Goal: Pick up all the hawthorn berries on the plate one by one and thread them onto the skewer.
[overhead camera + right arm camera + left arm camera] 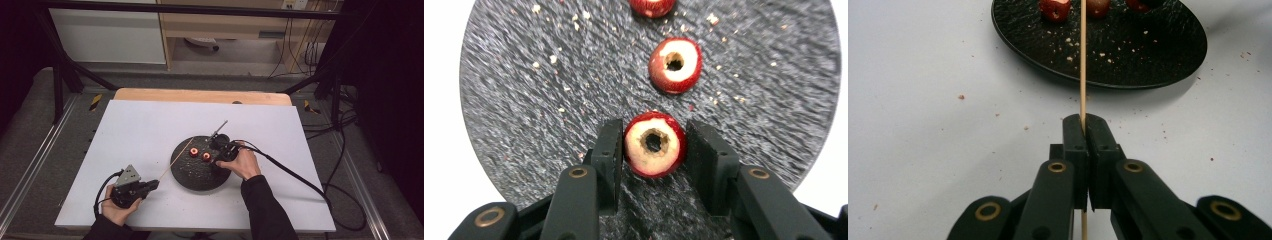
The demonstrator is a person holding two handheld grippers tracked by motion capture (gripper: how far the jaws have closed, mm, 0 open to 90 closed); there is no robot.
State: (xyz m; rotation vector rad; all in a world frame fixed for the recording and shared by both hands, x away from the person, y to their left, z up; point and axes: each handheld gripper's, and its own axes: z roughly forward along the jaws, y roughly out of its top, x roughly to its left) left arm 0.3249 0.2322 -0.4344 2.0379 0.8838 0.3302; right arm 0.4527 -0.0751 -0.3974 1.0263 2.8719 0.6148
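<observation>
High view: the black plate point(200, 172) is the landmark. The right claw point(216, 150) works over the plate's far right part, beside two red cored fruits point(206, 156). The left claw point(150, 186) lies left of the plate, clamping a wooden skewer point(176, 159) whose long axis runs up-right over the plate rim.

Left gripper view: jaws closed on the skewer point(1082, 65), pointing at the plate point(1148, 55).

Right gripper view: the nearest fruit point(654, 144) sits between the jaws; left pad touching, right pad just apart, hole facing the camera.

The white surface point(140, 130) bears crumbs; beyond it are a grey floor and cables.
</observation>
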